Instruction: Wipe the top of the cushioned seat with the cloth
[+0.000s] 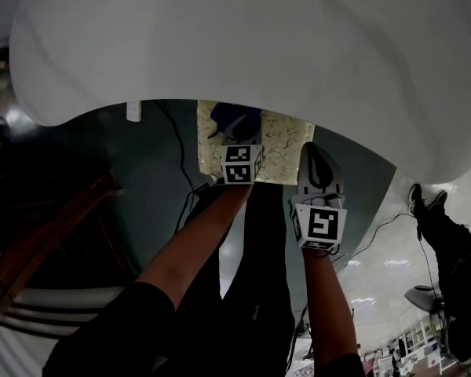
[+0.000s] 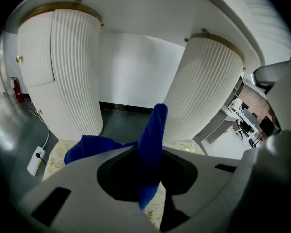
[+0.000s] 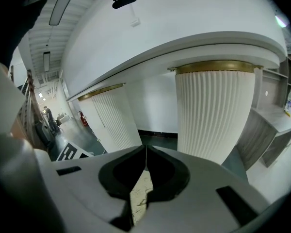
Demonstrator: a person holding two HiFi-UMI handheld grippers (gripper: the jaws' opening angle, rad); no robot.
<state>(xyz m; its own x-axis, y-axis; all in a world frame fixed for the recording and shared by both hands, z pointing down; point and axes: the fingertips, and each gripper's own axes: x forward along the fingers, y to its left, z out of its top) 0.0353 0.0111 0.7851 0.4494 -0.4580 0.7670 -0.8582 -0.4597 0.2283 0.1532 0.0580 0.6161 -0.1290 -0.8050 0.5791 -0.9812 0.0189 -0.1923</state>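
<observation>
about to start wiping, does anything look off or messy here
Nothing looks spilled or damaged. One oddity: the cloth is bunched in the left gripper, one end sticking up and the rest trailing over the seat rather than lying flat. The right gripper is shut and empty.

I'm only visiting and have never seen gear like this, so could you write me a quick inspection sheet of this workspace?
Surface: cushioned seat, cream with a leafy pattern, tucked partly under a white curved top.
Job's things: blue cloth, standing up from the jaws.
Clutter: nothing seen on the seat.
Grippers: left gripper shut on the blue cloth; right gripper shut, nothing between its jaws.
Cables: power strip and a dark cable on the floor.
Surroundings: white fluted pillars; another person's legs at right.
</observation>
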